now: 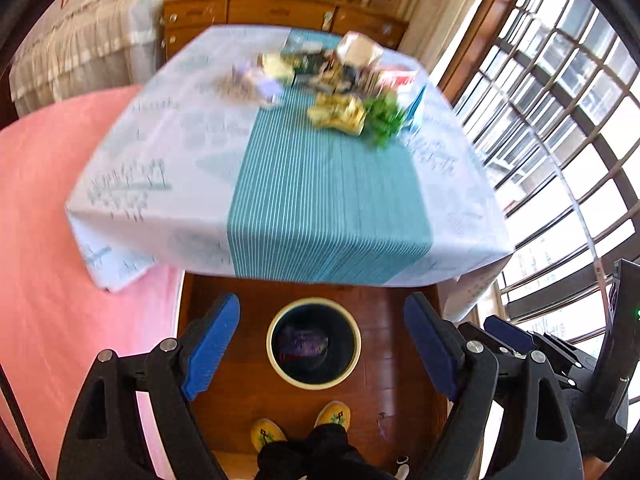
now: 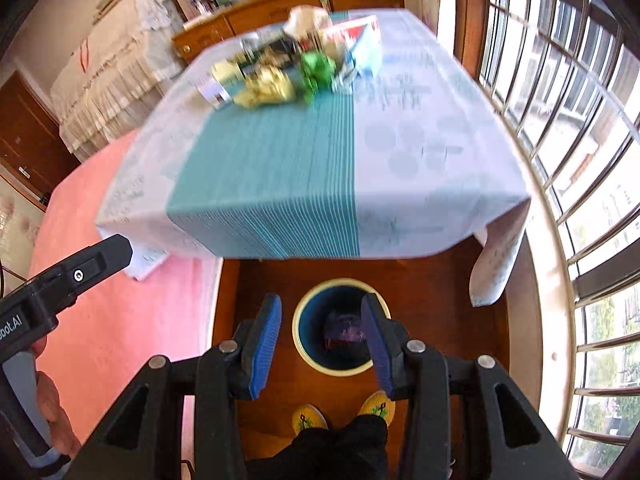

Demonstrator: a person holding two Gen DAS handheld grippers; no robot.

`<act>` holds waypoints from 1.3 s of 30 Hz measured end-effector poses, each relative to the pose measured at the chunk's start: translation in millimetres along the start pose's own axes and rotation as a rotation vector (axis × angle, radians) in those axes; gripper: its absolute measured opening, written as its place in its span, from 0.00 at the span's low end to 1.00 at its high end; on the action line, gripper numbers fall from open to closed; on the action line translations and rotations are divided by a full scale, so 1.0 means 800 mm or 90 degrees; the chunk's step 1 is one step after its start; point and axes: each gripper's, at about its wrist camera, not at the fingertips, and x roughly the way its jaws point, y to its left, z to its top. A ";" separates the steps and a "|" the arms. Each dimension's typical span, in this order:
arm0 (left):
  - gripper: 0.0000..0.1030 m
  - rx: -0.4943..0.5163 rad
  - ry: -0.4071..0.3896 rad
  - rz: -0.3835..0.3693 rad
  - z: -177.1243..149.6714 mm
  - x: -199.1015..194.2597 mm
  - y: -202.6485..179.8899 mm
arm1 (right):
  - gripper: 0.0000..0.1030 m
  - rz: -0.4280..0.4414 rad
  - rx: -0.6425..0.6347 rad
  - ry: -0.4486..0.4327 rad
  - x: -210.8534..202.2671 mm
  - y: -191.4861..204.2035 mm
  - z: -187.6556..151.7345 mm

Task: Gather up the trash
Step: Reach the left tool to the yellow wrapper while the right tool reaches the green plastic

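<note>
A pile of trash lies at the far end of a table (image 1: 168,152) with a white and teal cloth: crumpled yellow paper (image 1: 338,114) (image 2: 266,86), a green wrapper (image 1: 384,118) (image 2: 318,70), boxes and packets. A round bin (image 1: 314,343) (image 2: 340,330) with a cream rim stands on the wooden floor below the table's near edge, with purple trash inside. My left gripper (image 1: 320,344) is open and empty above the bin. My right gripper (image 2: 322,344) is open and empty above the bin too.
A pink bed (image 1: 44,240) lies left of the table. A barred window (image 1: 560,120) runs along the right. A wooden dresser (image 1: 280,12) stands behind the table. The person's yellow slippers (image 1: 300,426) are on the floor near the bin.
</note>
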 end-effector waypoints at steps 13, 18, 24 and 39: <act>0.90 0.014 -0.100 0.007 0.104 -0.090 -0.006 | 0.41 0.001 -0.041 -0.118 -0.079 0.026 0.112; 0.90 -0.038 -0.103 0.003 0.152 -0.064 0.001 | 0.41 0.027 -0.072 -0.115 -0.054 0.020 0.173; 0.90 -0.146 -0.071 0.026 0.200 0.013 0.005 | 0.41 0.073 -0.143 -0.062 0.023 0.008 0.262; 0.90 -0.311 0.007 0.114 0.258 0.158 0.005 | 0.41 0.138 -0.273 0.134 0.211 0.006 0.349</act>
